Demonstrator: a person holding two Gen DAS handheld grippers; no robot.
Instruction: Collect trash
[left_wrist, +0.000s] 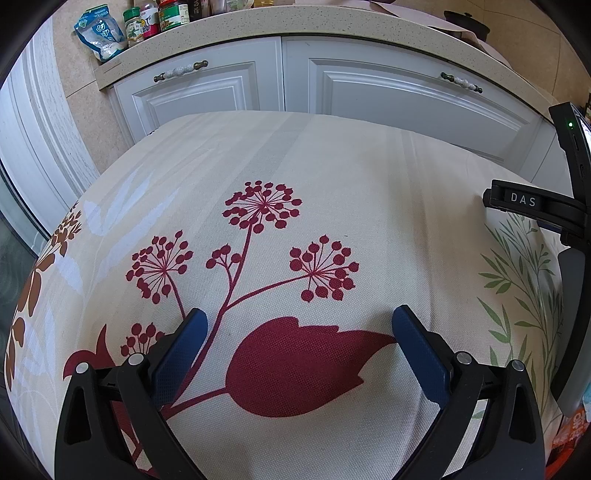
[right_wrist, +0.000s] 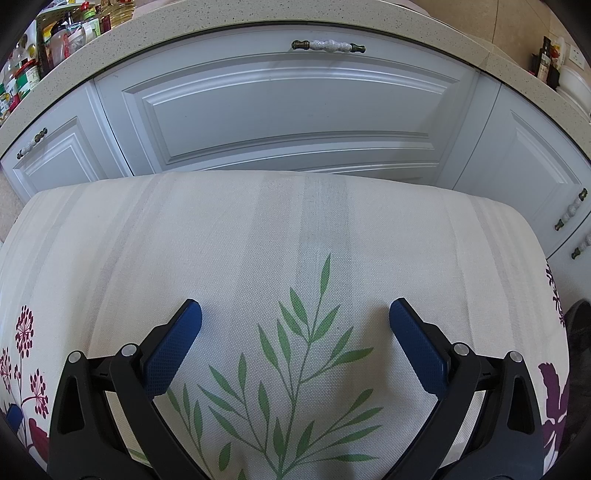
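Observation:
My left gripper (left_wrist: 300, 320) is open and empty, its blue-padded fingers (left_wrist: 184, 347) spread above a cream tablecloth (left_wrist: 332, 177) printed with dark red flowers. My right gripper (right_wrist: 295, 314) is also open and empty, above the green leaf print on the same cloth (right_wrist: 221, 236). The right gripper's black body (left_wrist: 532, 206) shows at the right edge of the left wrist view. An orange packet (left_wrist: 570, 432) peeks in at the lower right edge of the left wrist view, mostly hidden. No other trash shows on the cloth.
White cabinet doors (right_wrist: 295, 110) with ceramic handles (right_wrist: 328, 46) stand just beyond the table's far edge. A speckled countertop (left_wrist: 295, 22) above them holds a blue-white bag (left_wrist: 100, 35) and several jars and bottles (left_wrist: 155, 20). A dark object (right_wrist: 578, 332) sits at the table's right.

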